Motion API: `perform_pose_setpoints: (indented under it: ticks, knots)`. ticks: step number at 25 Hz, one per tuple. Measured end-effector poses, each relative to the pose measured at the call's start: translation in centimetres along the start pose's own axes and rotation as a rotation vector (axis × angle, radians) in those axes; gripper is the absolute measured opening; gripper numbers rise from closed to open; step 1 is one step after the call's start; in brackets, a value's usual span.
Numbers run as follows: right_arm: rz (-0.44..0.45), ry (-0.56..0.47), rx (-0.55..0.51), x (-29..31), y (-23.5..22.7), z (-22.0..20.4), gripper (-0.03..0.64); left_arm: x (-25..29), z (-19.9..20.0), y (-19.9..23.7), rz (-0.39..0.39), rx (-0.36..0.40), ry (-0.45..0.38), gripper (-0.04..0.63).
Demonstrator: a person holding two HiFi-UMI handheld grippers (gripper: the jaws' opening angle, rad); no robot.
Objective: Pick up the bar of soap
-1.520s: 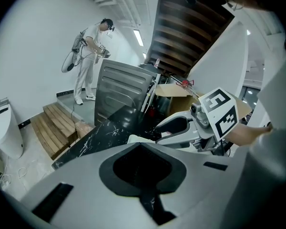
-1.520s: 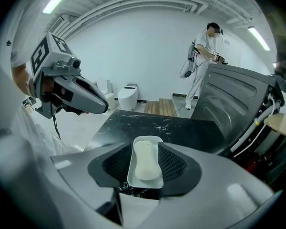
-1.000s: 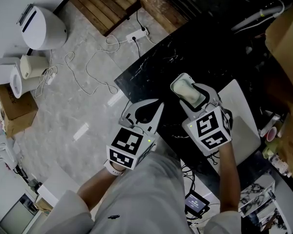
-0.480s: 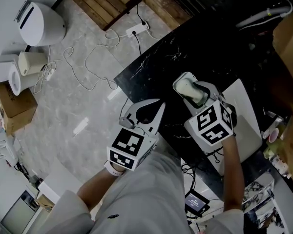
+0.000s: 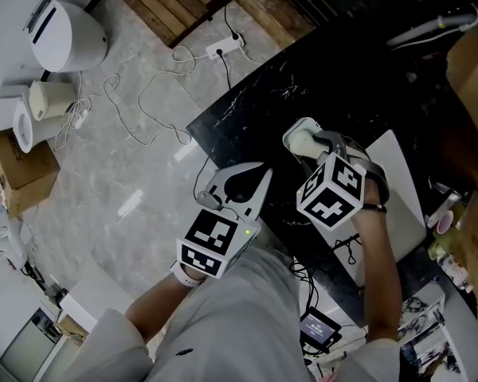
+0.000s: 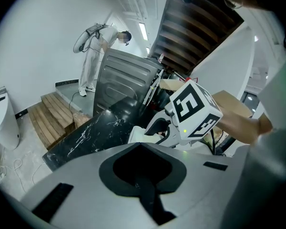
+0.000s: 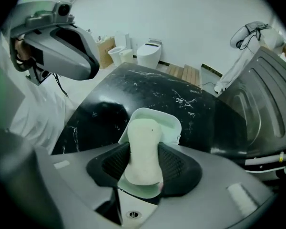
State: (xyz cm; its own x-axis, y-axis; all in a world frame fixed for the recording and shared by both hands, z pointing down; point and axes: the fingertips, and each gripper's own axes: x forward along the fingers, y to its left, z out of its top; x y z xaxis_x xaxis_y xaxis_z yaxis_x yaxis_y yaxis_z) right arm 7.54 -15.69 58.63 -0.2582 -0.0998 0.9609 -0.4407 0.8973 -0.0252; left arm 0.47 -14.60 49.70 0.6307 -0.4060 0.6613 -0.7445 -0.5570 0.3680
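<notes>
A pale bar of soap (image 7: 143, 151) lies in a light green soap dish (image 7: 170, 124) on the black marble counter (image 7: 133, 85). My right gripper (image 7: 144, 165) points steeply down over it. Its jaws have just been closing, and both black pads now press the soap's sides. In the head view the soap (image 5: 302, 140) shows just beyond my right gripper (image 5: 315, 150). My left gripper (image 5: 257, 175) hangs shut and holds nothing by the counter's near edge. In its own view, my left gripper (image 6: 140, 146) looks toward the right gripper's marker cube (image 6: 191, 109).
A white board (image 5: 400, 205) lies on the counter at the right, with a cardboard box (image 5: 472, 50) beyond. Cables (image 5: 143, 110), a white toilet (image 5: 68, 42) and a wooden pallet (image 5: 175, 2) are on the floor at the left. A person in white (image 6: 96, 51) stands by a metal machine (image 6: 124, 82).
My right gripper has tipped more steeply down and sunk onto the soap, its cube rolling, and its jaws have closed in on the bar. The left gripper has stayed put.
</notes>
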Motion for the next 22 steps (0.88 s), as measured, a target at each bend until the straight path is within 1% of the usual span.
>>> perform_pose_setpoints:
  ticks: [4, 6, 8, 11, 14, 18, 22]
  knots:
    - [0.045, 0.090, -0.009, 0.4, 0.2, 0.1, 0.189, -0.2, -0.1, -0.2, 0.003, 0.002, -0.004, 0.006]
    - [0.032, 0.119, -0.003, 0.5, 0.0, 0.2, 0.192, -0.2, -0.2, -0.2, 0.009, -0.001, -0.008, 0.006]
    - [0.013, 0.121, 0.000, 0.5, 0.0, 0.3, 0.194, -0.4, -0.2, 0.0, 0.019, -0.010, -0.014, 0.006]
    - [-0.013, 0.076, -0.003, 0.4, 0.0, 0.1, 0.198, -0.9, -0.1, 0.4, 0.038, -0.017, -0.025, 0.006]
    - [-0.047, -0.007, -0.002, 0.1, -0.2, 0.1, 0.195, -1.3, -0.3, 0.4, 0.042, -0.015, -0.026, 0.006]
    - [-0.093, -0.118, 0.029, -0.4, -0.5, 0.5, 0.193, -1.9, -0.8, 0.6, 0.051, -0.019, -0.023, 0.006]
    - [-0.147, -0.181, 0.029, -0.8, -0.4, 0.8, 0.192, -2.1, -1.1, 0.3, 0.055, -0.014, -0.019, 0.006]
